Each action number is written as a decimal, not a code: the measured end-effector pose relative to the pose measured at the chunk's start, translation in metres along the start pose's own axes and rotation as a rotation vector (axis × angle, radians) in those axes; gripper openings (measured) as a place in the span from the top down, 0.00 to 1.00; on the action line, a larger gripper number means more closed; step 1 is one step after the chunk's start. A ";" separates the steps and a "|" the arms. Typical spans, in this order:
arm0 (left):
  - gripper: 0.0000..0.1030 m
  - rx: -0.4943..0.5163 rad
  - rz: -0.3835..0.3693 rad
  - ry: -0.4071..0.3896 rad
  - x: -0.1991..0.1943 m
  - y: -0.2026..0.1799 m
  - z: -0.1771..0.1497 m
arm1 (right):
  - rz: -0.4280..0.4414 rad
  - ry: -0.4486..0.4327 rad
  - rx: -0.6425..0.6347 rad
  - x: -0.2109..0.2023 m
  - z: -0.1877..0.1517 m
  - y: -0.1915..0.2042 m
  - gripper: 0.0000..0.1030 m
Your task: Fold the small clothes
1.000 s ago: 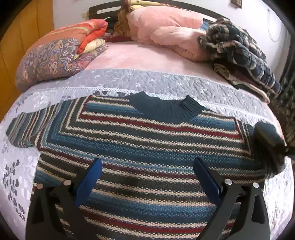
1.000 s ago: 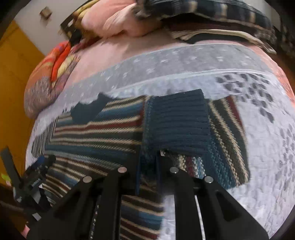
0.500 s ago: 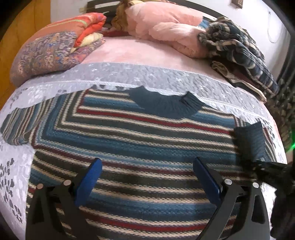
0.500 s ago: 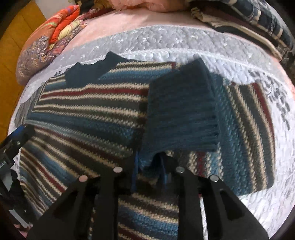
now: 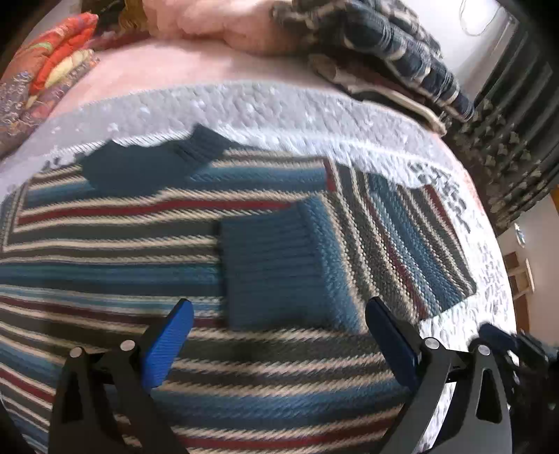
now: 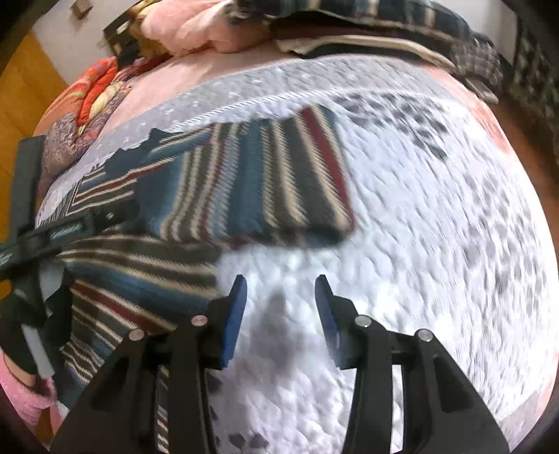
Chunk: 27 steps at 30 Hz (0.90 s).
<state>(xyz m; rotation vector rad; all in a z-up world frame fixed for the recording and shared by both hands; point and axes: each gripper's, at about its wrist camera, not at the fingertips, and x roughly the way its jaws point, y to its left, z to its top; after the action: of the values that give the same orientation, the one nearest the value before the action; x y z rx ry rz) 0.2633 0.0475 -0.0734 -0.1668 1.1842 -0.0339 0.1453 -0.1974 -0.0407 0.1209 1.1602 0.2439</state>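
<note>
A striped knit sweater in blue, cream, dark red and grey lies flat on the quilted bedspread, its dark collar toward the pillows. Its right sleeve is folded inward across the body, the ribbed blue cuff resting on the chest. My left gripper hovers open just short of that cuff, nothing between its blue pads. In the right wrist view the folded sleeve lies ahead, and my right gripper stands open over bare bedspread beside the sweater's side edge.
Pink pillows, a patterned orange quilt and a plaid blanket pile crowd the head of the bed. A dark patterned curtain hangs past the right edge. A person's pink sleeve and the left tool show at left.
My right gripper has let go of the sleeve cuff, opened, and pulled back right off the sweater. The sleeve now lies folded across the body. My left gripper has swung right toward the cuff.
</note>
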 end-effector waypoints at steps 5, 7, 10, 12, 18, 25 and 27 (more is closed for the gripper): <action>0.08 -0.076 0.004 0.063 0.021 0.010 -0.004 | 0.010 -0.005 0.030 0.002 -0.014 -0.011 0.59; 0.08 -0.094 -0.002 0.048 0.013 0.017 -0.006 | 0.025 -0.007 0.039 0.003 -0.017 -0.014 0.59; 0.08 -0.119 -0.022 0.030 0.005 0.031 -0.002 | 0.029 -0.010 0.035 0.006 -0.016 -0.012 0.59; 0.08 -0.161 -0.067 0.059 0.011 0.041 0.004 | 0.025 -0.016 0.029 0.008 -0.015 -0.009 0.59; 0.48 -0.205 -0.089 0.042 0.021 0.045 0.017 | 0.021 -0.020 0.011 0.012 -0.012 0.000 0.59; 0.95 -0.241 -0.193 -0.053 -0.008 0.065 0.017 | 0.005 -0.030 0.009 0.008 -0.005 0.003 0.59; 0.95 -0.236 -0.229 -0.088 -0.021 0.071 0.016 | 0.004 -0.033 0.012 0.006 -0.003 0.003 0.59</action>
<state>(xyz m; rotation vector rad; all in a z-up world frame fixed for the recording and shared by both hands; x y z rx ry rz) 0.2656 0.1214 -0.0592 -0.5073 1.0749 -0.0870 0.1446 -0.1929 -0.0470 0.1374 1.1284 0.2376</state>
